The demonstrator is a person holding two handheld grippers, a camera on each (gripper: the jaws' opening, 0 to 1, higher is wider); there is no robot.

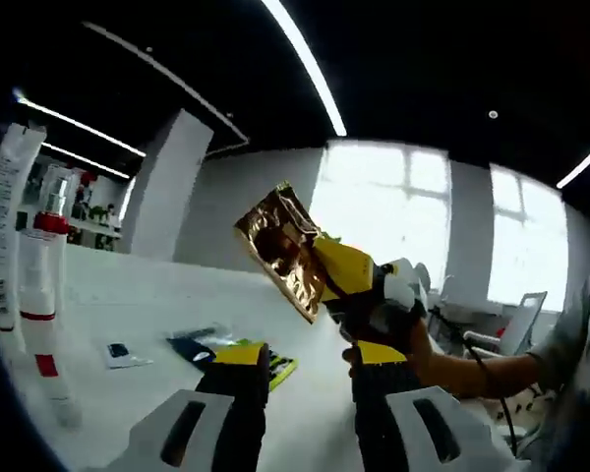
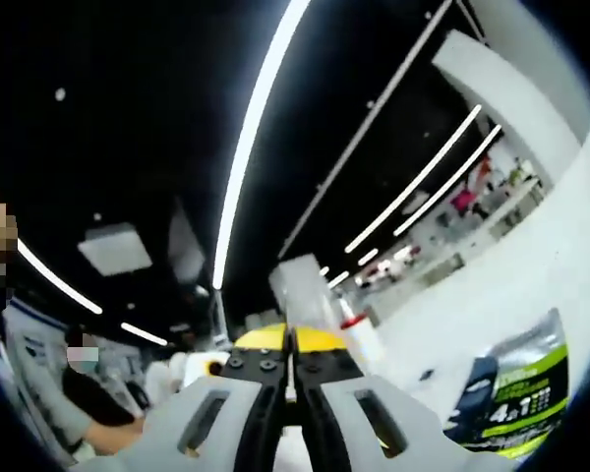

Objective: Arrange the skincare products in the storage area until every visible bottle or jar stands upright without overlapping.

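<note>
In the left gripper view, a white spray bottle [image 1: 41, 295] with red bands stands upright at the left on the white table [image 1: 157, 295], with a tall white tube [image 1: 8, 197] beside it. My left gripper [image 1: 310, 359] is open low over the table, nothing between its fingers. My right gripper [image 1: 324, 280] comes in from the right, shut on a gold foil sachet [image 1: 280, 246] held up in the air. In the right gripper view my right gripper [image 2: 293, 366] has its jaws pressed together; a white bottle [image 2: 359, 332] with a red top stands beyond them.
A blue and green sachet [image 1: 226, 349] and a small white packet [image 1: 123, 356] lie flat on the table. A green and black sachet [image 2: 516, 393] lies at the right. A person's sleeve [image 2: 74, 408] shows at the left. An office chair [image 1: 516, 329] stands past the table.
</note>
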